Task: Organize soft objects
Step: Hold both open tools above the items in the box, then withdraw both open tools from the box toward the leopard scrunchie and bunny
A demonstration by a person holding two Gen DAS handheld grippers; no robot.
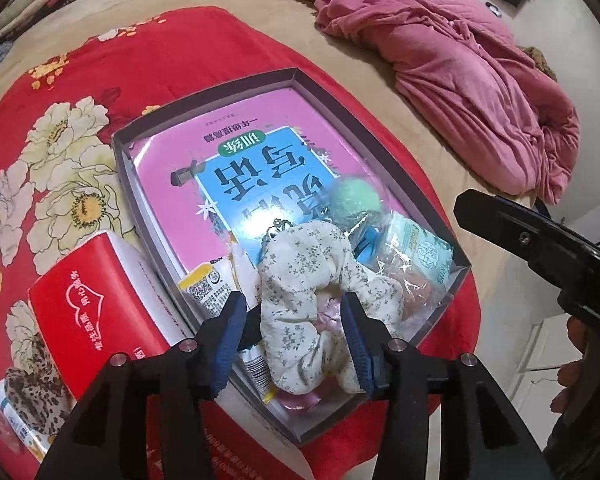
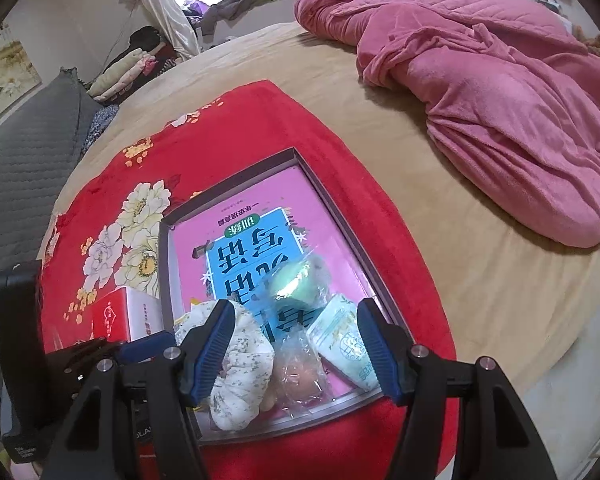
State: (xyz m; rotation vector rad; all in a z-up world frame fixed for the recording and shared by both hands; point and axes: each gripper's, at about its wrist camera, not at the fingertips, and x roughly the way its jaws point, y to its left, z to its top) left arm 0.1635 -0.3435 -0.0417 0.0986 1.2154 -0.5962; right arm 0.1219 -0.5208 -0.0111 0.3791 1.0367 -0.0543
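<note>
Left wrist view: left tongs spread around the cream floral fabric bundle in the shallow grey cardboard box, perhaps touching it. Right tongs spread above that box's near end.

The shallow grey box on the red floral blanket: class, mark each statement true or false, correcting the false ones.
1. A pink book lies in the shallow grey box. True.
2. The white floral fabric scrunchie lies outside the box. False: inside, at the near end.
3. The left hand-held gripper is open around the scrunchie. True.
4. The red and white carton sits inside the box. False: beside it, on the red floral blanket.
</note>
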